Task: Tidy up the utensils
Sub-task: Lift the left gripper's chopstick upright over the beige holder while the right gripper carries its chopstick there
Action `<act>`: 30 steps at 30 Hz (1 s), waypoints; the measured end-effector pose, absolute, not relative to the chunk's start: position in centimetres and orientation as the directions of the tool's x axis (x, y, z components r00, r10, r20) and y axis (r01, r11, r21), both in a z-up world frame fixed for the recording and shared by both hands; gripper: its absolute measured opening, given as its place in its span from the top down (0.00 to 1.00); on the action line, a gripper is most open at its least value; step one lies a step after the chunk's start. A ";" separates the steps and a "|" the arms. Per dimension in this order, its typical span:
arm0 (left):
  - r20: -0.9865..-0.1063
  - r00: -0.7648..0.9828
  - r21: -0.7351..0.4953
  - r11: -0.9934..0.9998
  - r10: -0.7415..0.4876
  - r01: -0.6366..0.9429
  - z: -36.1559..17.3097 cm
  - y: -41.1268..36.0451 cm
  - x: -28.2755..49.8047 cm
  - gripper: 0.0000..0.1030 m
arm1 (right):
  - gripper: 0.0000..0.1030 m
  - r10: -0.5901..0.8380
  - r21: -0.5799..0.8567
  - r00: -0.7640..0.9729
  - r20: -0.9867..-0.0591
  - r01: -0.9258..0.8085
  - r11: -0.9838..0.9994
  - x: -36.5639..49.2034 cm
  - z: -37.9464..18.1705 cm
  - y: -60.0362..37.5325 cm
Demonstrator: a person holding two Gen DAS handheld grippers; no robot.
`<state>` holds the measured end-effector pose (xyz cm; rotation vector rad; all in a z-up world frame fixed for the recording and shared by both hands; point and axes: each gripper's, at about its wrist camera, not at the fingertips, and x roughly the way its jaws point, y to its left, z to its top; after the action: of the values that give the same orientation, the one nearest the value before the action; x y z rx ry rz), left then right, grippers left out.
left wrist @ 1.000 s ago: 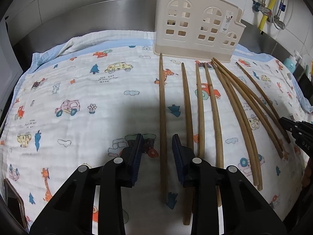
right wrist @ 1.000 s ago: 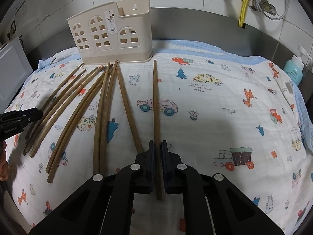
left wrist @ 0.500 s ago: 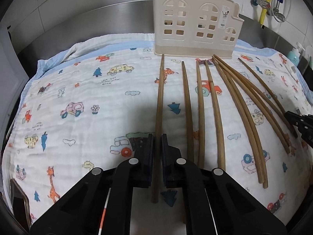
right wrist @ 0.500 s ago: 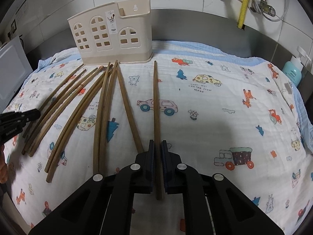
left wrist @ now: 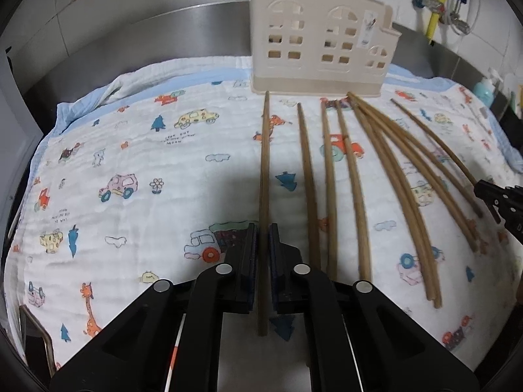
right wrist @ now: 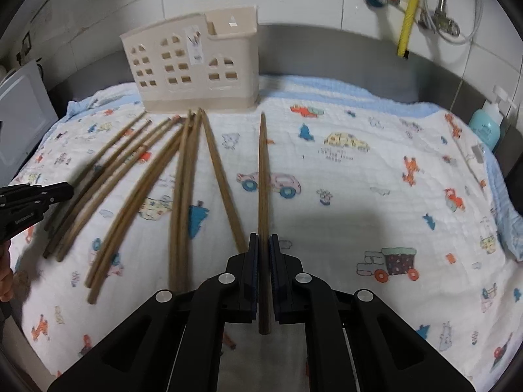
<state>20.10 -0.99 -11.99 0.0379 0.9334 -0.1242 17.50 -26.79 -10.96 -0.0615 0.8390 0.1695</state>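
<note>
Several brown wooden chopsticks (left wrist: 353, 179) (right wrist: 183, 179) lie fanned out on a cartoon-print cloth (left wrist: 130, 150) (right wrist: 359, 196), in front of a beige house-shaped utensil holder (left wrist: 320, 49) (right wrist: 193, 72). My left gripper (left wrist: 263, 228) is shut on the leftmost chopstick (left wrist: 265, 163) near its thick end. My right gripper (right wrist: 264, 238) is shut on the rightmost chopstick (right wrist: 262, 170), also near its thick end. Each gripper shows at the edge of the other's view: the right gripper (left wrist: 500, 199) and the left gripper (right wrist: 32, 199).
A steel backsplash and tiled wall stand behind the holder. A yellow pipe (left wrist: 438, 6) (right wrist: 407, 9) with valves runs down the wall. A teal soap bottle (left wrist: 485, 88) (right wrist: 485, 127) stands at the right. A hand (right wrist: 5, 281) shows at the left edge.
My left gripper shifted over the leftmost chopstick and closed on it. My right gripper kept its grip on its chopstick; its view tilted slightly.
</note>
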 end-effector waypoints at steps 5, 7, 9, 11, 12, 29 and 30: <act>-0.783 0.605 -0.077 0.988 -0.144 0.136 -10.5 -0.3 19.0 0.95 | 0.94 0.133 0.004 0.705 -0.697 -0.182 0.983 16.3 -8.0 -26.6; -0.782 0.604 -0.079 0.985 -0.155 0.151 -10.3 -0.2 18.6 0.95 | 0.94 0.143 0.005 0.720 -0.679 -0.190 0.982 15.9 -6.8 -26.4; -0.783 0.604 -0.079 0.986 -0.153 0.147 -10.5 -0.1 18.4 0.95 | 0.94 0.143 -0.001 0.733 -0.665 -0.192 0.981 15.5 -6.2 -26.2; -0.784 0.597 -0.110 0.985 -0.170 0.136 -10.9 0.2 18.3 0.95 | 0.94 0.153 0.010 0.735 -0.661 -0.195 0.981 15.2 -5.9 -26.1; -0.781 0.598 -0.130 0.983 -0.180 0.127 -10.9 0.5 18.1 0.95 | 0.94 0.155 0.011 0.736 -0.659 -0.196 0.980 15.1 -5.7 -26.0; -0.604 0.763 -0.074 0.970 -0.230 0.233 -2.8 0.1 16.3 0.95 | 0.94 0.225 0.029 0.772 -0.595 -0.259 0.966 16.1 -0.1 -25.5; -0.603 0.762 -0.070 0.967 -0.236 0.245 -2.6 0.0 16.3 0.95 | 0.94 0.233 0.034 0.771 -0.592 -0.265 0.964 16.3 0.3 -25.5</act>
<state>16.31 -0.02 -2.64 0.0129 0.6541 -0.2616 16.28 -25.49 0.27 -0.0525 0.6349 0.2702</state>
